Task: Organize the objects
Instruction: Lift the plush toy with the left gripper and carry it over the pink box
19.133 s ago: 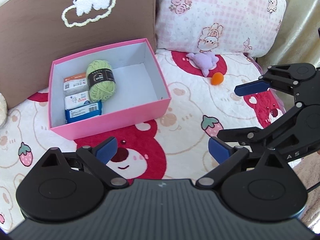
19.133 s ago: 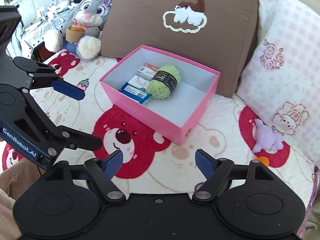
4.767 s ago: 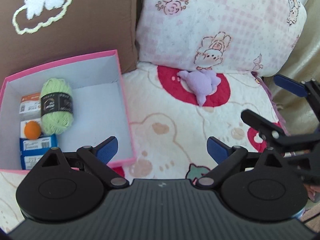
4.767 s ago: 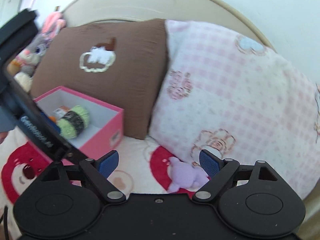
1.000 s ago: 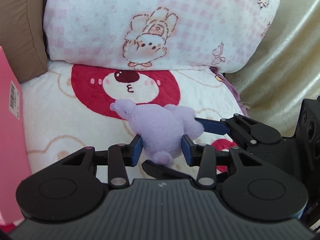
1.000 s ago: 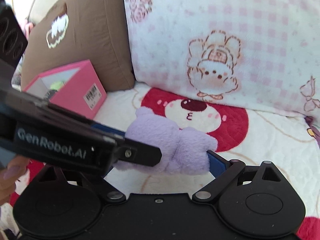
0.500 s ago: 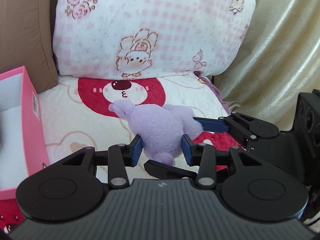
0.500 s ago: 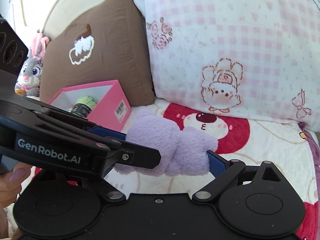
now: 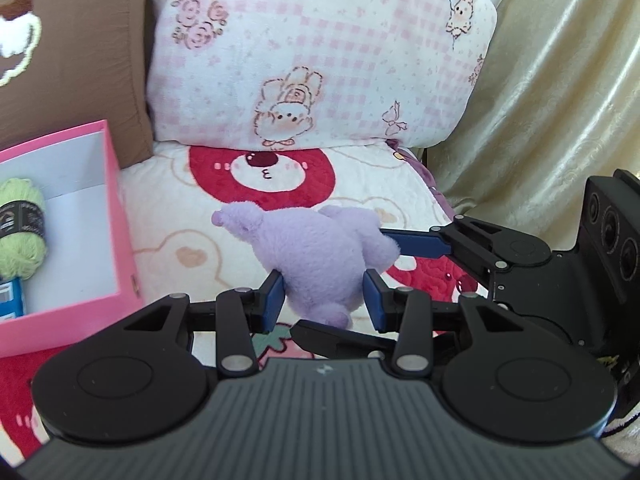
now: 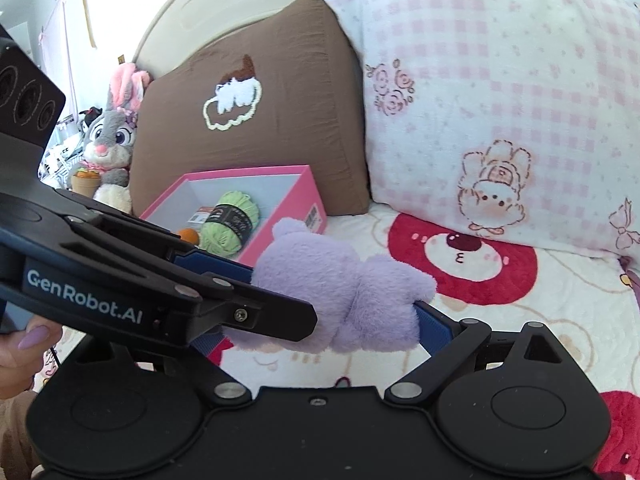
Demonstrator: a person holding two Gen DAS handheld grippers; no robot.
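Note:
Both grippers are shut on a purple plush toy (image 9: 316, 256) held above the bedspread. My left gripper (image 9: 324, 300) pinches its lower body between blue pads. My right gripper (image 10: 320, 320) clamps the same plush (image 10: 344, 292) from the right; its blue finger (image 9: 416, 242) reaches in from the side in the left wrist view. The pink box (image 9: 116, 216) stands to the left, holding a green yarn ball (image 9: 20, 236) and blue cartons. In the right wrist view the pink box (image 10: 308, 196) also holds an orange ball (image 10: 189, 235).
A pink checked pillow (image 9: 320, 52) and a brown pillow (image 10: 256, 100) lean at the back. A gold curtain (image 9: 560, 100) hangs on the right. A grey rabbit plush (image 10: 108, 140) sits far left. The quilt (image 9: 192, 216) has red bear prints.
Both grippers have lifted the purple plush and carried it left toward the pink box, which now shows more of its inside.

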